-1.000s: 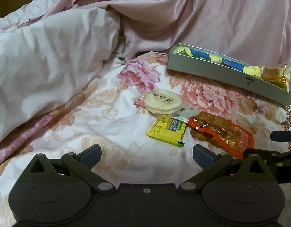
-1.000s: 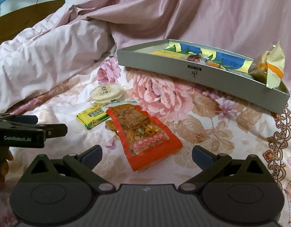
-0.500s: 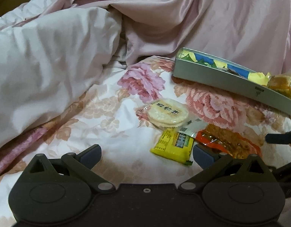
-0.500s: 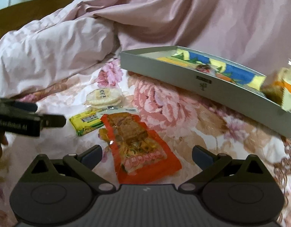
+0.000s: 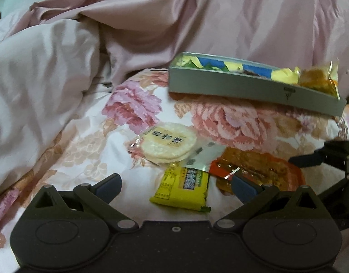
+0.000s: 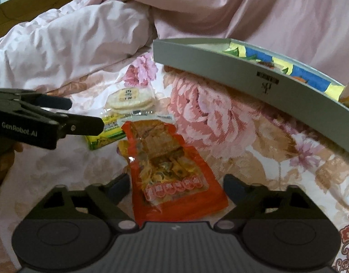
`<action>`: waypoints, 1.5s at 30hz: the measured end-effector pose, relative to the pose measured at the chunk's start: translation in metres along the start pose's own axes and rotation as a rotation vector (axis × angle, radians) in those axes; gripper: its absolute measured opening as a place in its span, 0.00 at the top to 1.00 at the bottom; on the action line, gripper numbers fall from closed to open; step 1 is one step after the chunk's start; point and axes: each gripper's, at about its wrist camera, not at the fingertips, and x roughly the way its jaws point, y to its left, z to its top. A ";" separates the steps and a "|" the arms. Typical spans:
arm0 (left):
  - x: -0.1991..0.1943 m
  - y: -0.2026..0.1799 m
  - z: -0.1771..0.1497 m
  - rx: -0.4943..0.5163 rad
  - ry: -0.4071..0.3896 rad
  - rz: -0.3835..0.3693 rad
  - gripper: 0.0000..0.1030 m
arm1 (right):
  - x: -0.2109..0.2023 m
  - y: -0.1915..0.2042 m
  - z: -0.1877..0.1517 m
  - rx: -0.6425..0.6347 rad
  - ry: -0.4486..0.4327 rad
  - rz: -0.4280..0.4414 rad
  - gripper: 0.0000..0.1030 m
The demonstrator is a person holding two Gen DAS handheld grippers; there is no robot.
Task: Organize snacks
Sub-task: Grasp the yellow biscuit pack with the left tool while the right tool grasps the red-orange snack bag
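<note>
Our right hand-held gripper has just been narrowing but stands spread, its fingers flanking the orange pack on the bed without pressing it. Our left hand-held gripper gapes over the yellow pack, crackers beyond, tray behind.

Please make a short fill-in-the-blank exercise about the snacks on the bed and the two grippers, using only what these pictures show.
1. The orange-red snack pouch lies between the jaws of the ____ gripper.
2. The round rice crackers lie on the ____ bedsheet, outside the box.
3. The grey box already holds a snack at its ____ end.
4. The yellow packet lies ____ the open jaws of the left gripper.

Missing words: right; floral; right; between
</note>
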 end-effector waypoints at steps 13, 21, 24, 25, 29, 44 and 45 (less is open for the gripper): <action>0.009 -0.001 -0.003 0.008 0.034 -0.005 0.07 | -0.005 0.001 0.006 -0.004 0.059 -0.002 0.29; 0.025 -0.008 0.000 0.053 0.072 -0.008 0.11 | -0.024 -0.020 0.008 0.088 0.111 -0.039 0.41; 0.030 -0.012 0.000 0.076 0.082 0.003 0.14 | -0.024 -0.027 0.005 0.134 0.145 -0.010 0.38; 0.030 -0.013 0.001 0.077 0.082 0.001 0.16 | -0.022 -0.027 0.004 0.144 0.158 0.004 0.37; 0.029 -0.013 0.003 0.054 0.086 -0.010 0.35 | -0.020 -0.022 0.002 0.121 0.182 0.041 0.29; 0.000 -0.027 -0.008 -0.037 0.143 0.021 0.51 | -0.022 -0.013 -0.002 0.064 0.152 0.037 0.26; -0.004 -0.028 -0.010 -0.044 0.143 0.024 0.51 | -0.024 -0.012 -0.003 0.061 0.151 0.044 0.28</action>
